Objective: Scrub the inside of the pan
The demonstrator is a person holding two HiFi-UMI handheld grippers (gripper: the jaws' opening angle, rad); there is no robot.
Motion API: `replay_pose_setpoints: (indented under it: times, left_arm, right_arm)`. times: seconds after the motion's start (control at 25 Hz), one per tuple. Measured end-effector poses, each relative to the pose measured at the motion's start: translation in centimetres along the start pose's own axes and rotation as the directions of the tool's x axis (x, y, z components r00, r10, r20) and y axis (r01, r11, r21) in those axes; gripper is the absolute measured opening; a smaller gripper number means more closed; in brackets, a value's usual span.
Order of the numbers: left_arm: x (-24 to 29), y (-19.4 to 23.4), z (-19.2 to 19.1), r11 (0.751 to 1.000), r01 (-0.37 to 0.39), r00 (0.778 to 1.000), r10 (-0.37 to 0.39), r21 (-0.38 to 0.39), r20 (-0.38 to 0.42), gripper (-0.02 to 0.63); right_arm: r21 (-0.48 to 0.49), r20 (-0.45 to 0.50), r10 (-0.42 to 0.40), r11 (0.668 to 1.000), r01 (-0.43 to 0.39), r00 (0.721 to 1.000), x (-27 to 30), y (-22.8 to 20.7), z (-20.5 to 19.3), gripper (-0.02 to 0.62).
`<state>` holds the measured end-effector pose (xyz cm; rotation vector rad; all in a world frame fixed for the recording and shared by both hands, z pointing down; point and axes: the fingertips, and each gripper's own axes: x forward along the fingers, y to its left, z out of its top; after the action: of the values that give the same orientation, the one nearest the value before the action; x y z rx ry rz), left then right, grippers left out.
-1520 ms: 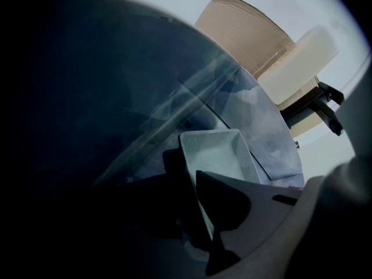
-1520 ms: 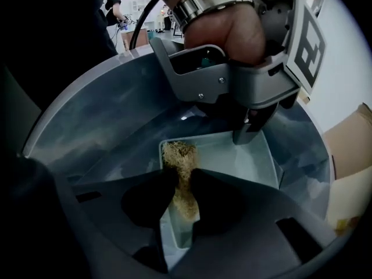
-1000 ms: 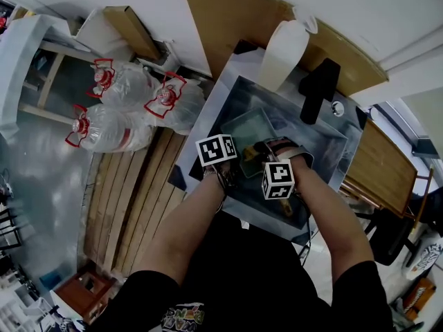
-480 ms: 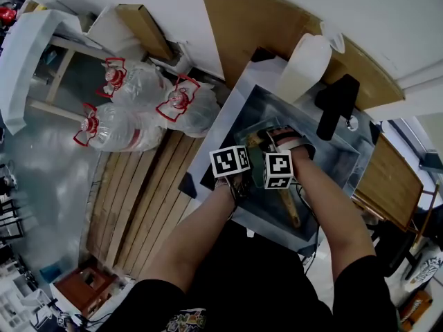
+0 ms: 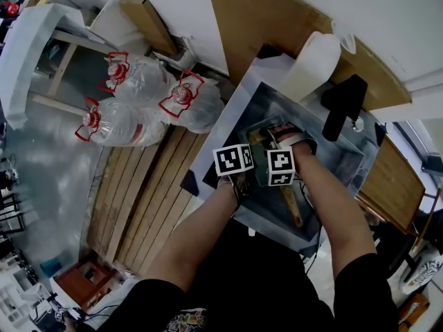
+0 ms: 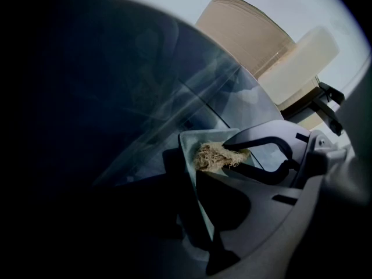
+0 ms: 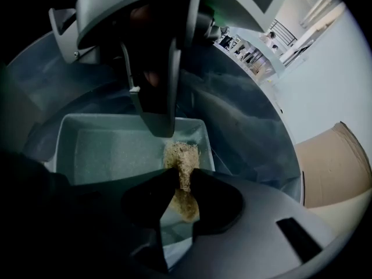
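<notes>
The right gripper (image 7: 185, 182) fills the lower edge with its dark jaws pinched together on a tan, fibrous scrubber (image 7: 181, 156), whose tuft sticks out beyond the tips and rests on the floor of a rectangular grey-green pan (image 7: 104, 150), near the far right corner. The pan's floor looks speckled (wet or gritty, hard to tell). From above, the left gripper (image 7: 152, 112) reaches down, its jaws closed over the pan's far rim just beside the scrubber. The pan sits in a steel sink (image 7: 244, 127). A brown cardboard sheet (image 7: 334, 167) stands at the right.
</notes>
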<state>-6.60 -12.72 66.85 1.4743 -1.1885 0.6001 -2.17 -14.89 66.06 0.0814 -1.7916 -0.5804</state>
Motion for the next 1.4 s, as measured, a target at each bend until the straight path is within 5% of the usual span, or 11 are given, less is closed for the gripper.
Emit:
replay_pose_setpoints:
  times: [1.4]
  left_arm:
    - [0.2, 0.1, -0.1, 1.000, -0.001, 1.000, 0.001, -0.002, 0.003, 0.077]
  right_arm:
    - [-0.056, -0.009, 0.156, 0.986, -0.156, 0.988, -5.2, 10.7, -1.1, 0.100]
